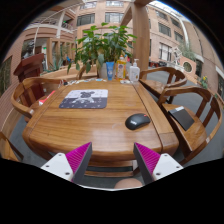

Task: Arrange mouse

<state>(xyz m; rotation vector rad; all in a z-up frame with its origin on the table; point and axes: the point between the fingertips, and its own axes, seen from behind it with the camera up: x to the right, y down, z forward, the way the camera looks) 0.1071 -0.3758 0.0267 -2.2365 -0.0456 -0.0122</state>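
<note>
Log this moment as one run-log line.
gripper: open, holding nothing | mouse: on wooden table, ahead of the fingers, right of centre | mouse pad: further back on the left, bare | step: mouse not yet grasped

Setting is presenting as an open courtyard seating area. Multi-storey brick buildings (150,25) with rows of windows are rising on the far side. A round wooden table (95,125) is standing ringed by wooden armchairs (185,105), with potted plants (105,45) sitting at its far edge.
</note>
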